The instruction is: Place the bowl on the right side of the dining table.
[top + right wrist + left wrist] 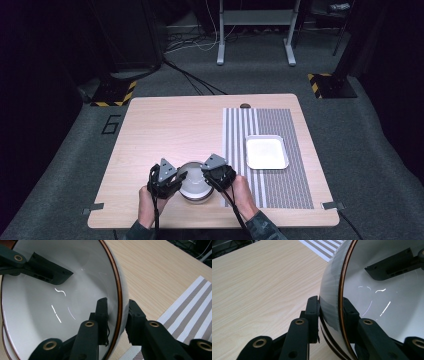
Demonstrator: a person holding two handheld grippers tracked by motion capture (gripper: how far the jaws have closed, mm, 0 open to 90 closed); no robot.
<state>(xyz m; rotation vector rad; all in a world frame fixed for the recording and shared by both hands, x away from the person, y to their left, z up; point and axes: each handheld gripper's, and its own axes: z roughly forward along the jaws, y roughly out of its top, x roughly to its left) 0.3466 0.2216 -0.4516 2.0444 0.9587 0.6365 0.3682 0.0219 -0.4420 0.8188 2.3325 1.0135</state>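
Pale wood table [165, 125] beneath, my left gripper [329, 312] and right gripper [117, 320] each pinch the slick, breakable bowl [194, 187] by opposite rims, wall between jaws.

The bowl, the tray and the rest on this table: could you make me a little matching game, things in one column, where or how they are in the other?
Things:
1. white bowl
2. white square tray
3. striped placemat
4. left gripper

Places or states:
a. lies on the table's right half
b. jaws clamped on a rim, one inside and one outside
c. sits between the two grippers at the near edge
d. rests on the stripes

Pairs: 1-c, 2-d, 3-a, 4-b
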